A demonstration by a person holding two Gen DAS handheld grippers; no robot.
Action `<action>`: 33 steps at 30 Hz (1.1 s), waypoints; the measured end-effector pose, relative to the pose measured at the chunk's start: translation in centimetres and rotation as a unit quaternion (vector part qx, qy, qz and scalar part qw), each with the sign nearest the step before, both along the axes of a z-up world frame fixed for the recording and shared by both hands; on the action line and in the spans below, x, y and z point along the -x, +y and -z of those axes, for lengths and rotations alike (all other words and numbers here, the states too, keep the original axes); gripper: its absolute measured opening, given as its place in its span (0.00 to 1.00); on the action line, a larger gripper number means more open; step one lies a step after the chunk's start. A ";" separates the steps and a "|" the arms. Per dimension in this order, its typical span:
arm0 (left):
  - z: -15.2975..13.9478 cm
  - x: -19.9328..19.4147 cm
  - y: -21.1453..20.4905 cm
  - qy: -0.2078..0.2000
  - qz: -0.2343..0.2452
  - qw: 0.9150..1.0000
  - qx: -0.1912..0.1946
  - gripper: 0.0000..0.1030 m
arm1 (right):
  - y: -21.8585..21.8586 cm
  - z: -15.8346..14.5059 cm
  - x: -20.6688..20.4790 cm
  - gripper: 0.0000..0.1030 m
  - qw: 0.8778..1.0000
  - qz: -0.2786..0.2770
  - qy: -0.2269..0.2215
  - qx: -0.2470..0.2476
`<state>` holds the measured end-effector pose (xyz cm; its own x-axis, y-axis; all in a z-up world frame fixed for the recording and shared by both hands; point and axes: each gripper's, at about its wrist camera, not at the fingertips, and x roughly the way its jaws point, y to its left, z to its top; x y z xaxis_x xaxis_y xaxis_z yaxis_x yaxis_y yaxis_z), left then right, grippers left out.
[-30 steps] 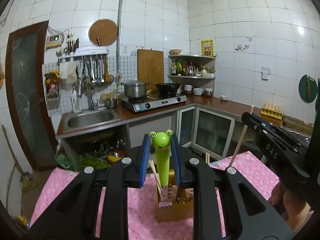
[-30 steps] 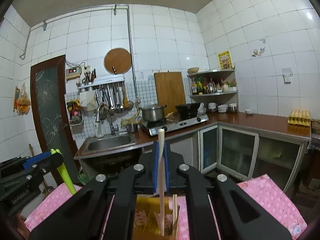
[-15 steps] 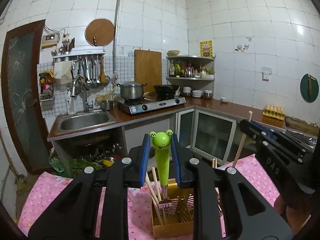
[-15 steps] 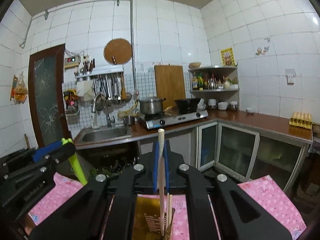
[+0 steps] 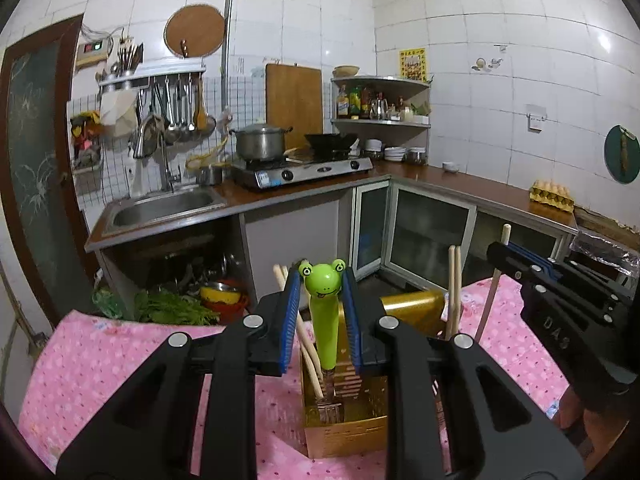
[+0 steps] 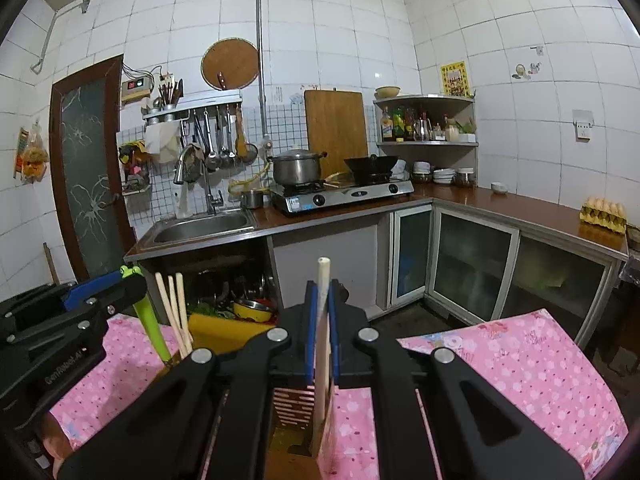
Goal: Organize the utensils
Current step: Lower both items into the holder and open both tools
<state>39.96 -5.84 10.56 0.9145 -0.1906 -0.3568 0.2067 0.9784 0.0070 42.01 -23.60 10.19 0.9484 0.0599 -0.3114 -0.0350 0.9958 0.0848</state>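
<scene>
My left gripper [image 5: 321, 312] is shut on a green frog-headed fork [image 5: 323, 320], held upright with its metal tines down inside the front slot of a gold utensil holder [image 5: 346, 436]. Several wooden chopsticks [image 5: 308, 356] lean in the same slot, and two more chopsticks [image 5: 454, 288] stand in a rear compartment. In the right wrist view my right gripper [image 6: 322, 332] is shut on one pale wooden chopstick [image 6: 322, 344], upright, its lower end inside the utensil holder [image 6: 296, 412]. The left gripper [image 6: 76, 320] with the fork [image 6: 150, 324] shows at the left, beside several chopsticks [image 6: 176, 312].
The holder stands on a table with a pink flowered cloth [image 5: 104, 356]. Beyond it are a sink [image 5: 164, 208], a gas stove with a pot [image 5: 260, 142] and a wok, corner shelves with bottles [image 5: 376, 102], and an egg tray [image 5: 552, 194] on the counter.
Both grippers have sunk toward the holder. The fork's tines and the chopstick's lower end have gone deeper into its compartments. Neither grip has changed.
</scene>
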 end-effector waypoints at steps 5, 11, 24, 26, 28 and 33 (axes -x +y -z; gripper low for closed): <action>1.7 -0.6 0.0 0.008 -0.005 1.000 0.000 0.20 | 0.2 1.4 -0.1 0.06 1.000 -0.001 0.006 -0.001; 2.9 -1.0 0.1 0.019 -0.006 1.000 0.002 0.20 | 0.0 2.7 0.3 0.06 1.000 -0.004 0.007 -0.010; 4.8 -2.0 0.6 0.042 -0.016 0.999 0.009 0.20 | 0.0 4.9 -0.1 0.06 1.000 -0.008 0.029 -0.009; 5.0 -2.0 0.9 0.046 -0.017 0.999 0.013 0.25 | -0.1 5.3 -0.2 0.06 0.999 -0.012 0.036 -0.009; 4.9 -1.9 1.2 0.048 -0.020 0.999 0.017 0.35 | -0.3 5.4 -0.1 0.07 0.999 -0.015 0.040 -0.013; 4.0 -0.7 1.8 0.037 -0.018 0.999 0.017 0.53 | -0.8 5.2 0.2 0.32 0.998 -0.011 0.056 -0.019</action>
